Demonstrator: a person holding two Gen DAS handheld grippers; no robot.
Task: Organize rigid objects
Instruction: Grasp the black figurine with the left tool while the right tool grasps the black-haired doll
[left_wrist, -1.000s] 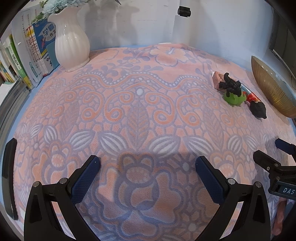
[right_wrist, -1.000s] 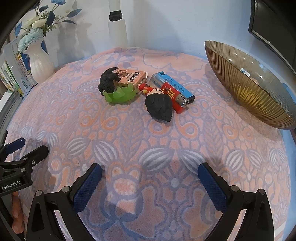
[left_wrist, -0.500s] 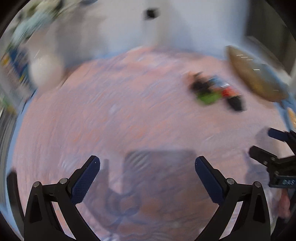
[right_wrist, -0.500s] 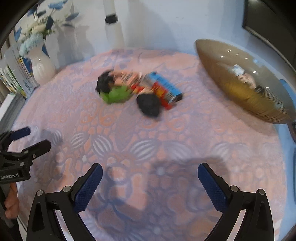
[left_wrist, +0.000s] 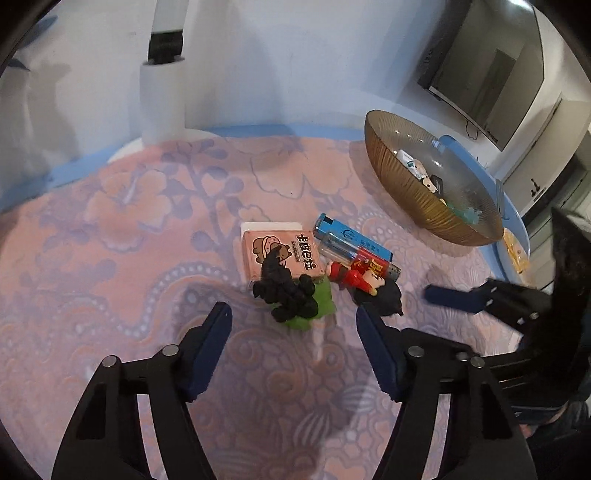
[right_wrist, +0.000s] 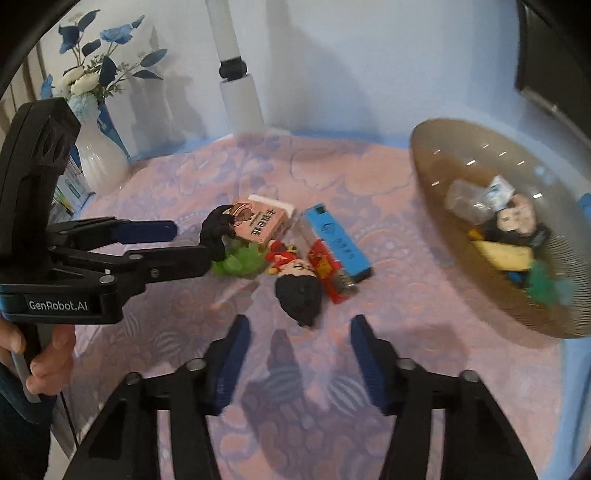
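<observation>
Pink floral cloth (left_wrist: 110, 258); both hand-held grippers, left (left_wrist: 291, 328) and right (right_wrist: 299, 332), gape wide, empty

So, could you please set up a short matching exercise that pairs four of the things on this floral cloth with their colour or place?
Things:
1. eraser box
2. black dinosaur figure
3. glass bowl
4. vase

Descriptions:
A. white, holding blue and white flowers
B. amber and ribbed, with small items inside
C. pink, with a cartoon bear printed on top
D. standing on a green base, in front of the open left claw

Pairs: 1-C, 2-D, 3-B, 4-A
</observation>
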